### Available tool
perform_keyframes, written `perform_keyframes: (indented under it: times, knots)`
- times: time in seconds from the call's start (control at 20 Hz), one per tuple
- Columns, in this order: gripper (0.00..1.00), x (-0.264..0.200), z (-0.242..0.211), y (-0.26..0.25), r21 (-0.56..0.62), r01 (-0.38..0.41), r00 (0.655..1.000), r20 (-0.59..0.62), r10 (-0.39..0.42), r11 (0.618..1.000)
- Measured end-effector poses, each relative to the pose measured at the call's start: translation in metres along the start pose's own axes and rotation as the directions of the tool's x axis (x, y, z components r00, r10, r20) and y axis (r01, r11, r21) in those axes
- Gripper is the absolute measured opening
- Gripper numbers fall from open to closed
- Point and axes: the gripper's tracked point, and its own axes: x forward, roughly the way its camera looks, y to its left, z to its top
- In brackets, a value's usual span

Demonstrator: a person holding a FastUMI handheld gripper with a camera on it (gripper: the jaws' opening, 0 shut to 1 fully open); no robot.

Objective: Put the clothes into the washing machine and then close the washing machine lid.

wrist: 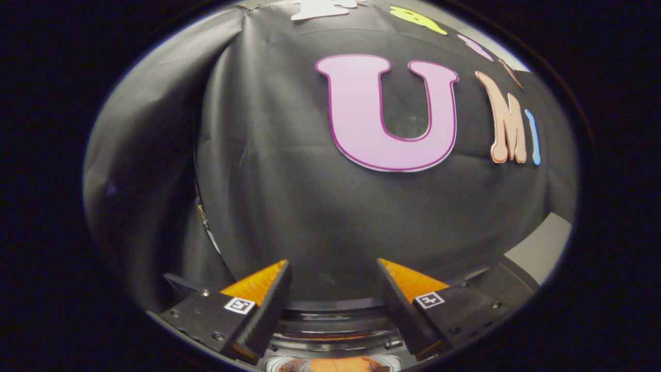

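Black cloth wall ahead; tongs (333, 274) open, empty; washing machine (335, 330) below, between fingers.

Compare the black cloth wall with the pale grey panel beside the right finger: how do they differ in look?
The cloth wall is black; the grey panel is pale. The cloth wall shows creases and folds; the grey panel looks flat and smooth. The cloth wall spreads wide beyond the open gripper, whose fingers hold nothing; the grey panel sits low, to their right. Both look matte.
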Motion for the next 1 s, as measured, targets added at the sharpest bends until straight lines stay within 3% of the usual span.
perform_keyframes:
  times: [0.55, 1.0]
  knots:
    - [0.99, -0.022, 0.002, -0.001, -0.005, -0.004, 0.998, 0.06, 0.004, 1.0]
    - [0.99, -0.051, -0.011, -0.003, -0.008, 0.001, 1.0, -0.025, -0.001, 1.0]
